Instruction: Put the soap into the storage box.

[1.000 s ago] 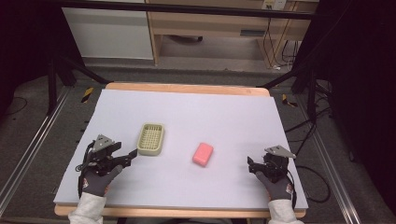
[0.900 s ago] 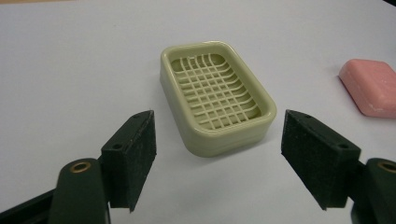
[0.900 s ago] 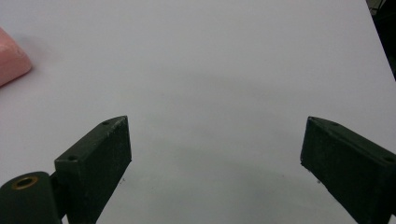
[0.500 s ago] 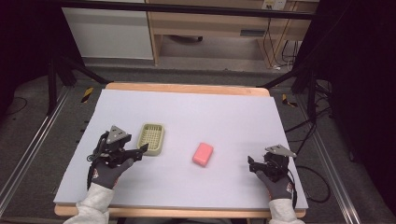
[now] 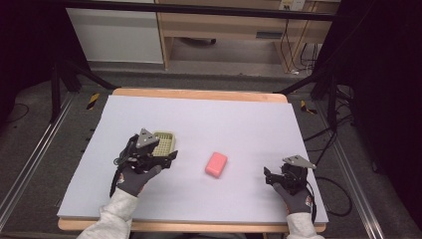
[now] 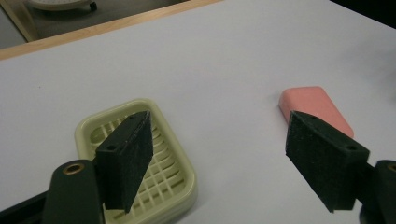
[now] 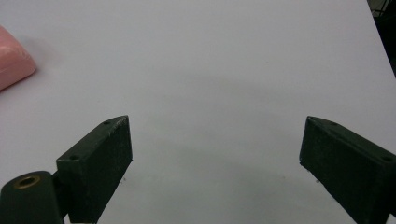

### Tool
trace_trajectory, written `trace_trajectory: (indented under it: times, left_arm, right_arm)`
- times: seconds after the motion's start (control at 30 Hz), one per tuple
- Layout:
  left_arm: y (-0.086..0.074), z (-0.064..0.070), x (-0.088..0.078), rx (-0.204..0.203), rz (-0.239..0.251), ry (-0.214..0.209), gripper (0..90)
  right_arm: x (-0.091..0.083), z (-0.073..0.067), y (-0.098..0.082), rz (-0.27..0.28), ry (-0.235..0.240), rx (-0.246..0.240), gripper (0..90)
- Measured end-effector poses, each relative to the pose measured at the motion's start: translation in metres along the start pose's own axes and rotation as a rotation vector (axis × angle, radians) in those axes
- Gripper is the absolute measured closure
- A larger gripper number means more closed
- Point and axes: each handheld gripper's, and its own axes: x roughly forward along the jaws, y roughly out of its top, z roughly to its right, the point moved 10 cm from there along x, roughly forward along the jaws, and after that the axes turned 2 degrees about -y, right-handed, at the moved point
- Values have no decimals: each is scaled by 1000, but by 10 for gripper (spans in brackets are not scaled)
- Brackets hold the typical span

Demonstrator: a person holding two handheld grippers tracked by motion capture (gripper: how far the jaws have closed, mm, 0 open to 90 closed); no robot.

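Note:
A pale green slotted soap dish [image 5: 165, 142] [image 6: 161, 154] lies on the left part of the white table top, with nothing in it. A pink soap bar [image 5: 216, 164] [image 6: 310, 106] [image 7: 11, 65] lies near the middle, apart from the dish. My left gripper [image 5: 169, 153] [image 6: 219, 126] hovers at the dish's near edge and points right. It is open, its jaws have just been opening, and nothing is between them. My right gripper [image 5: 268, 177] [image 7: 215, 126] rests low at the right front, open over bare table, with the soap to its left.
The white sheet [image 5: 234, 119] covers a wooden table whose far edge [image 5: 199, 94] shows beyond it. Behind the table stand a wooden shelf unit [image 5: 224, 30] and a white cabinet [image 5: 114, 35]. Cables [image 5: 343, 199] hang off the right side.
My left hand has moved right and away from the person, from the table's left front up to the soap dish, and its jaws stand wider. The right hand, dish and soap have not moved.

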Motion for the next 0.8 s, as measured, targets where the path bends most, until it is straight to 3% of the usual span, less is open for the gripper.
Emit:
trace_trajectory:
  times: [0.8]
  left_arm:
    - [6, 44, 38, 60, -54, -55, 227]
  right_arm:
    - [-2, -4, 1, 13, 1, -1, 88]
